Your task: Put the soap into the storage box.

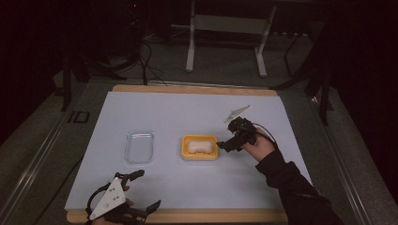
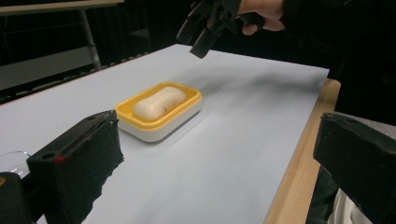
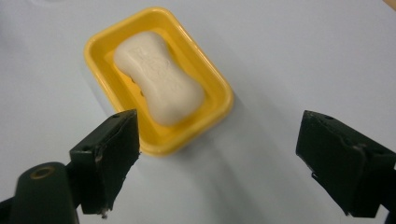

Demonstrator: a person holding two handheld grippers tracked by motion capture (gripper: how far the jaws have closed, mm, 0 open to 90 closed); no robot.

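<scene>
Count on the table: one yellow soap dish (image 1: 200, 147), one bar of soap (image 1: 200, 147), one clear plastic lid (image 1: 139, 146), two grippers.

The soap dish sits near the middle of the pale sheet (image 1: 197, 112) that covers the table (image 1: 195, 89). It is a yellow tray on a white base, as the left gripper view shows it (image 2: 159, 114). The one cream-white bar lies inside it, lengthwise, waisted in the middle, with an embossed face (image 3: 159, 84). The clear lid lies flat to the left of the dish, apart from it, with nothing in it.

Right gripper (image 1: 226, 144): held just beside the right end of the dish, above the sheet, jaws spread wide and holding nothing. In the right gripper view the dish (image 3: 159, 79) lies ahead of the jaws, nearer the left one, not between them. In the left gripper view this gripper (image 2: 198, 39) hangs above the sheet past the far end of the dish.

Left gripper (image 1: 145, 190): low at the near left edge of the table, well apart from the dish, jaws wide, nothing between them.

Nothing lies between either gripper and the dish. Beyond the table, a white frame (image 1: 225, 23) stands on the dark floor.
</scene>
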